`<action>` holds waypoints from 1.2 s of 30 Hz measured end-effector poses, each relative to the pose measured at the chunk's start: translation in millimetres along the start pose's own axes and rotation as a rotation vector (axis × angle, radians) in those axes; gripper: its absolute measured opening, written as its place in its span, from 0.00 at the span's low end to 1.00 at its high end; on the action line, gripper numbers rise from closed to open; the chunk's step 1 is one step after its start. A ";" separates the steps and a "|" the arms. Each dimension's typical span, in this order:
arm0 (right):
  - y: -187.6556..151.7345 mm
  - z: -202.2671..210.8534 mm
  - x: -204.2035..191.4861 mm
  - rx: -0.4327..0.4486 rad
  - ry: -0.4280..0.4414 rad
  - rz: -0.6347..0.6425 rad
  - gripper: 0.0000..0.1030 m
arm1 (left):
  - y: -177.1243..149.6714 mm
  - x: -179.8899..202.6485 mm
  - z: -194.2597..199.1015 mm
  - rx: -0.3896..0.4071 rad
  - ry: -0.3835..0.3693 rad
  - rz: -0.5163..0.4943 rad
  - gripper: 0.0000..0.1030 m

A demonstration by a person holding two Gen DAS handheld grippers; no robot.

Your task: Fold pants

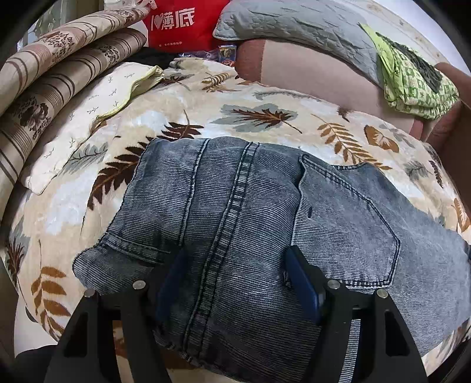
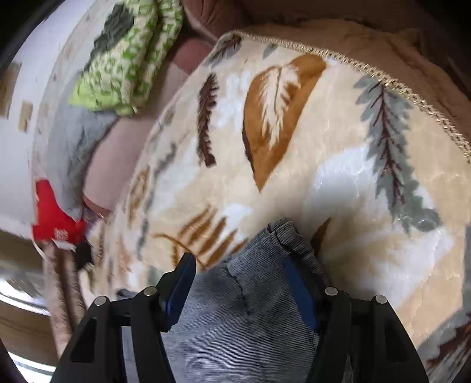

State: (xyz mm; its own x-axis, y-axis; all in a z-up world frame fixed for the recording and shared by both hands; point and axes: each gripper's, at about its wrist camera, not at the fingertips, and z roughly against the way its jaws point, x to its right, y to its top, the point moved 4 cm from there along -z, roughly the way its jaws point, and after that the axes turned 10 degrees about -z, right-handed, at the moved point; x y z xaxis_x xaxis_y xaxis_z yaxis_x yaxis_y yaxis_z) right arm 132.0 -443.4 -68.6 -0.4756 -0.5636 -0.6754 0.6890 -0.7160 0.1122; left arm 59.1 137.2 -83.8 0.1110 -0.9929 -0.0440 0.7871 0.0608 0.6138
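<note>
1. Jeans (image 1: 235,224) lie folded on a leaf-print blanket (image 1: 250,97), reaching back between the fingers of the left gripper (image 1: 238,282), which is spread wide astride the seam.
2. The right gripper (image 2: 240,282) is also spread, with denim bunched between its fingers.
3. Faded grey-blue denim, back pocket showing.
4. A red bag (image 1: 179,22) reads "薄底".

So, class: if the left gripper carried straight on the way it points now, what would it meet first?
Denim: the left gripper already straddles the jeans, so it would slide along them, probably then reaching the leaf-print blanket. Depth is uncertain.
</note>
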 end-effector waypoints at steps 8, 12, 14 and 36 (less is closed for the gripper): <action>-72.8 64.2 -4.6 0.010 0.063 0.020 0.65 | 1.1 0.9 0.1 0.006 -0.008 0.007 0.72; -95.8 54.6 23.0 -0.029 0.038 0.005 0.69 | 0.9 1.6 0.2 0.010 -0.007 0.006 0.72; -93.3 37.3 42.2 -0.029 0.002 0.006 0.69 | 1.3 3.6 1.0 0.008 0.005 -0.002 0.72; -198.9 -157.8 -284.7 -0.329 -0.033 0.795 0.70 | -5.9 -19.4 -1.6 -0.051 0.060 0.027 0.82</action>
State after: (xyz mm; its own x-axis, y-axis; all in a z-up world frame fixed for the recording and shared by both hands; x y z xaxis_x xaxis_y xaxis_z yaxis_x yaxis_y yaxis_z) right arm 216.7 -75.5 -13.6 0.2030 -0.8622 -0.4642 0.9454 0.0491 0.3222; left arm 53.3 156.3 -87.8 0.1674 -0.9829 -0.0763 0.8132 0.0939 0.5744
